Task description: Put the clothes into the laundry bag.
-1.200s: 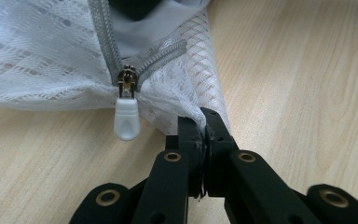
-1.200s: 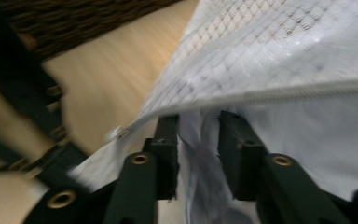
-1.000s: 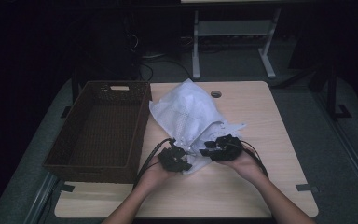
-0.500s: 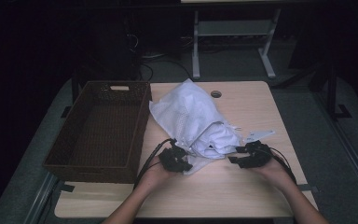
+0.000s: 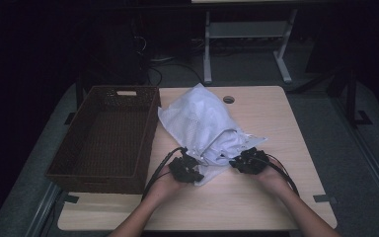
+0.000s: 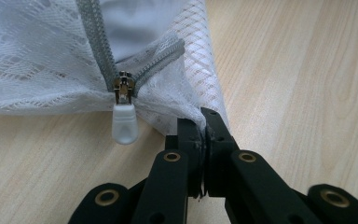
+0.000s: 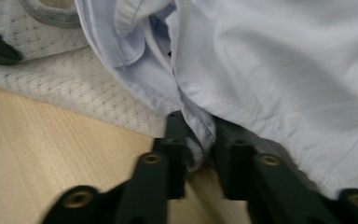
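Low over the table (image 5: 276,113), both hands grip: left fingers (image 6: 193,135) pinch mesh bag (image 6: 37,60), right fingers (image 7: 177,135) shirt (image 7: 284,60)

The mesh bag (image 6: 51,70) runs off the top and left edges of the left gripper view. The pale blue garment (image 7: 284,70) runs past the right gripper view's top and right edges. Whether the right gripper's pads (image 7: 179,135) press its hem stays unclear.

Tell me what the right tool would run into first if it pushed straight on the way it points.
Most likely more of the pale blue cotton shirt. The right tool, whose jaws have just been closing, already has a fold of it between them, and the cloth bulks right ahead, spilling from the white mesh zip bag.
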`<state>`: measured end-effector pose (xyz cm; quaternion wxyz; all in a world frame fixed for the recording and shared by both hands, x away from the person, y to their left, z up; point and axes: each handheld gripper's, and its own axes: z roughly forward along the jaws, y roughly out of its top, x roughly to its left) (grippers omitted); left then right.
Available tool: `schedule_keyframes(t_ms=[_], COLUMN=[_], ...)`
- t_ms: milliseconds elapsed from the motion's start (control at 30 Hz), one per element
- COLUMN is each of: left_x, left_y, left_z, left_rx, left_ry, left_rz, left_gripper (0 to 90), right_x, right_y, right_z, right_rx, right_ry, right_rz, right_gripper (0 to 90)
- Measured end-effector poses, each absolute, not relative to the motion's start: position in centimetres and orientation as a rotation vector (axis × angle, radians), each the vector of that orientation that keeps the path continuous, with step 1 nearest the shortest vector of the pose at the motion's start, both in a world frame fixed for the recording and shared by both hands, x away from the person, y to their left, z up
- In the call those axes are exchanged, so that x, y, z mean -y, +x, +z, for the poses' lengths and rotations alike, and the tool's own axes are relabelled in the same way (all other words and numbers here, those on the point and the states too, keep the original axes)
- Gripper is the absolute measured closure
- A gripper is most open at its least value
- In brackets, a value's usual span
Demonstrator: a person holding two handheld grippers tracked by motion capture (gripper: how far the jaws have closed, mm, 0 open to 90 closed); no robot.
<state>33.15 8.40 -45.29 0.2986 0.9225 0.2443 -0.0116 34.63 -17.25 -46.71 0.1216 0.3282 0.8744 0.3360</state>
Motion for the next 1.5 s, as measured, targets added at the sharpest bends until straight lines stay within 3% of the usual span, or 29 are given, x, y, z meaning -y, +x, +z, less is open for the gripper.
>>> schedule_keyframes(t_ms=[200,533,1100,1200,1367,1500], left_x=[-8.4,-8.8,-8.6,-8.7,-8.8,-8.8], left_y=[33.2,33.4,33.1,33.2,33.2,33.2], left_z=[-45.3,-45.3,-45.2,-45.3,-45.3,-45.3], left_rx=[-0.648,-0.658,-0.601,-0.603,-0.606,-0.609], left_ry=[2.454,2.455,2.486,2.481,2.480,2.479], left_rz=[-0.022,-0.011,-0.033,-0.041,-0.041,-0.040], left_gripper=[87.5,87.6,88.0,87.8,87.7,87.7], right_x=[16.8,11.1,6.8,7.4,10.2,12.5], right_y=[34.2,35.1,39.9,39.5,37.7,36.4], right_z=[-45.1,-43.7,-45.4,-44.9,-43.4,-42.1], right_rx=[-2.522,-2.565,-2.429,-2.470,-2.514,-2.517], right_ry=[0.920,0.796,0.916,0.892,0.856,0.831], right_rz=[1.118,1.249,1.251,1.252,1.278,1.297], right_gripper=[83.4,83.8,83.5,78.1,59.0,52.6])
